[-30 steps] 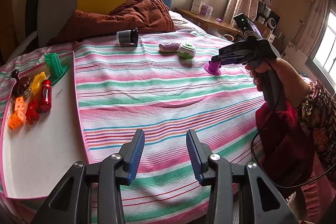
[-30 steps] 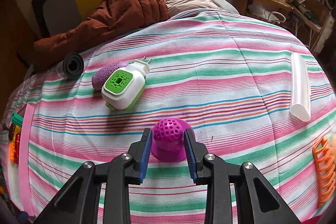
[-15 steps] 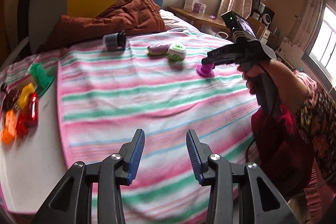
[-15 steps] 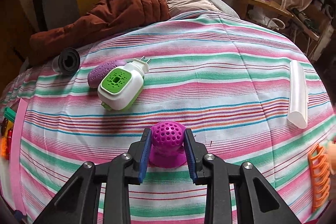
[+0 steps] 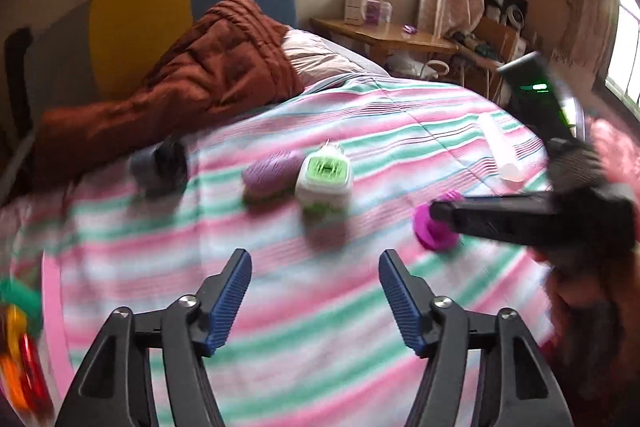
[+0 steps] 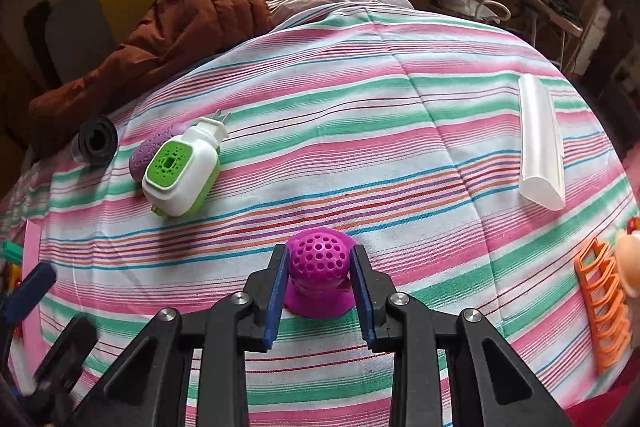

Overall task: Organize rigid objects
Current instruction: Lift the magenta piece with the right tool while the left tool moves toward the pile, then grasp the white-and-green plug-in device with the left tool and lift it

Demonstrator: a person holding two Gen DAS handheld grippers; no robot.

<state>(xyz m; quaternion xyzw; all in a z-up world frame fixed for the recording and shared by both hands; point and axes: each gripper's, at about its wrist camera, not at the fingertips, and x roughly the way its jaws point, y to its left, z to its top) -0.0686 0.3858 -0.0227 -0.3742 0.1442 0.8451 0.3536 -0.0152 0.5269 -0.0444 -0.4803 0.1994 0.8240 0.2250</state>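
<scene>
Two views, and I take my left wrist first. My left gripper (image 5: 314, 287) hangs over the striped bedspread (image 5: 280, 311) with its blue pads spread wide and nothing between them; the jaws have just been opening. Ahead of it, toward the middle of the bed, lie a white-and-green plug-in device (image 5: 325, 178) and, touching its left side, a purple oval piece (image 5: 267, 171). Farther left, near the brown quilt (image 5: 192, 75), is a dark cylinder (image 5: 160, 167). To the right my right gripper (image 5: 434, 213) reaches in from the bed's right edge, its tip at the magenta perforated knob (image 5: 430, 231). This whole picture is blurred.

From my right wrist, my fingers (image 6: 276, 291) are pinching the magenta knob's dotted dome on both sides, its flared foot on the bedspread near the front edge. The white-and-green device sits up and to the left. A white half-round bar (image 6: 540, 143) lies toward the right edge, and an orange rack (image 6: 604, 307) lies at that edge nearer the front
</scene>
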